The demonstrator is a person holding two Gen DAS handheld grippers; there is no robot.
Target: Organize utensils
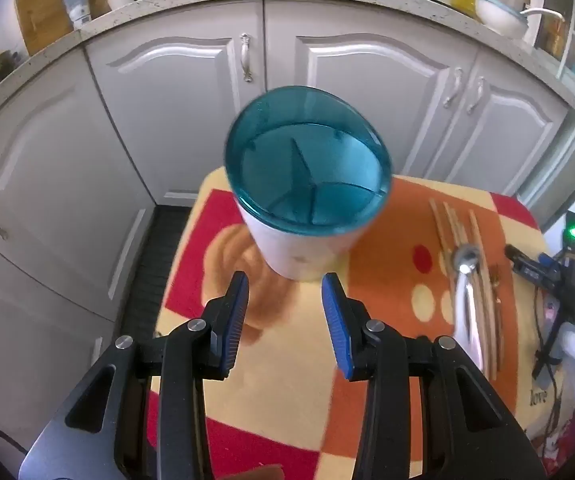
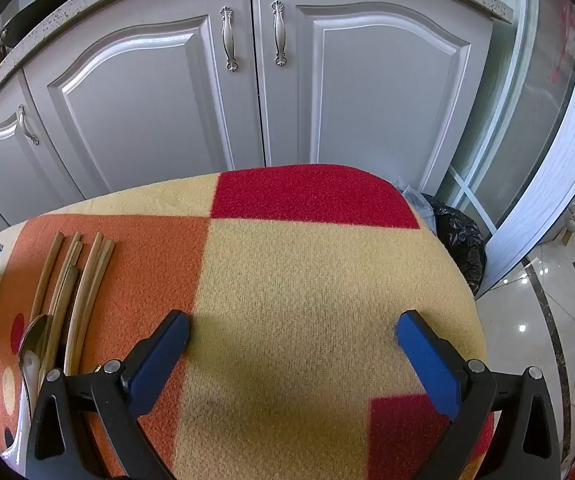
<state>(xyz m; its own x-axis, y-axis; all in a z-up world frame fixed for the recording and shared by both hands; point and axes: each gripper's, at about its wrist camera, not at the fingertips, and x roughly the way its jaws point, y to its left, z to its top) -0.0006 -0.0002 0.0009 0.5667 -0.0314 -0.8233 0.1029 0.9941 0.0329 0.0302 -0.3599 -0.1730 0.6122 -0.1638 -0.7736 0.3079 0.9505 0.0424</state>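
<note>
Left wrist view: the left gripper (image 1: 283, 304) hangs released, jaws apart, just short of the utensil holder (image 1: 307, 184), which stands upright with its teal divided top near the mat's (image 1: 287, 380) far-left edge. To its right lie the chopsticks (image 1: 459, 240) and a spoon (image 1: 465, 280), touching in one bundle. Further right, the right gripper (image 2: 293, 334) gapes wide over bare mat. Nothing seems lifted yet; next, the right gripper likely shifts left onto the bundle. Open mat surrounds it, the edge near on the right
</note>
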